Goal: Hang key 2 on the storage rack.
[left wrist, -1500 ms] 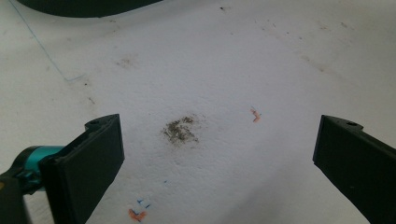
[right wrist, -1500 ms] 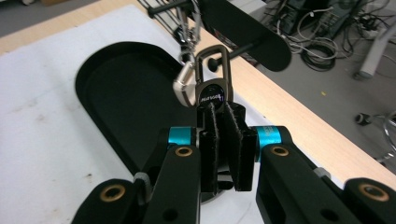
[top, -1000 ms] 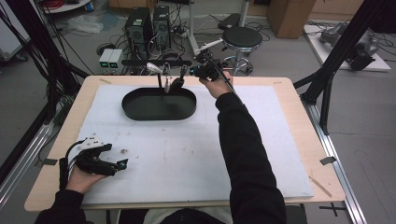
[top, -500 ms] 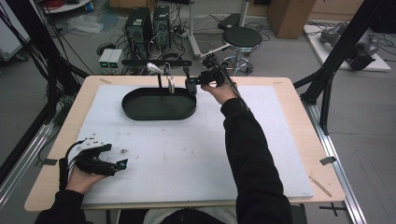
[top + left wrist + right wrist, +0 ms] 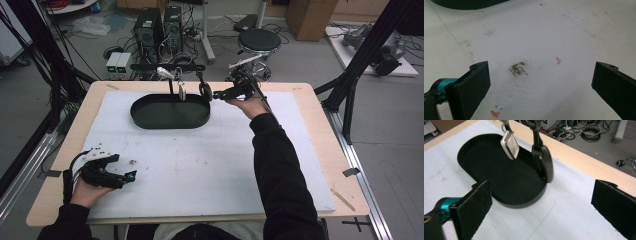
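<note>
Right claw (image 5: pixel 216 94) had just spread its jaws, nothing between them, beside the dark spoon (image 5: pixel 543 162) now hanging from the rack (image 5: pixel 167 66) over the black tray (image 5: pixel 170 120), apparently released; left claw (image 5: pixel 131 175) rested open on the tabletop (image 5: pixel 210 165).

tray (image 5: pixel 170 117): you have a plain matt black oval here, the same black inside and on the wall.
dark utensil (image 5: pixel 543 162): you see a glossy dark brown-black head on a black handle.
pale utensil (image 5: pixel 509 144): its head looks cream-white to you, with a silvery edge.
rack bar (image 5: pixel 167 66): black.
mat (image 5: pixel 210 155): white, with a grey-brown smudge and small orange and blue flecks before your left gripper.
bench (image 5: pixel 320 120): light wood at the rim.
left gripper (image 5: pixel 127 176): black jaws, teal joint.
right gripper (image 5: pixel 216 95): black jaws, teal joint.
sleeve (image 5: pixel 280 170): your sleeve is black.
</note>
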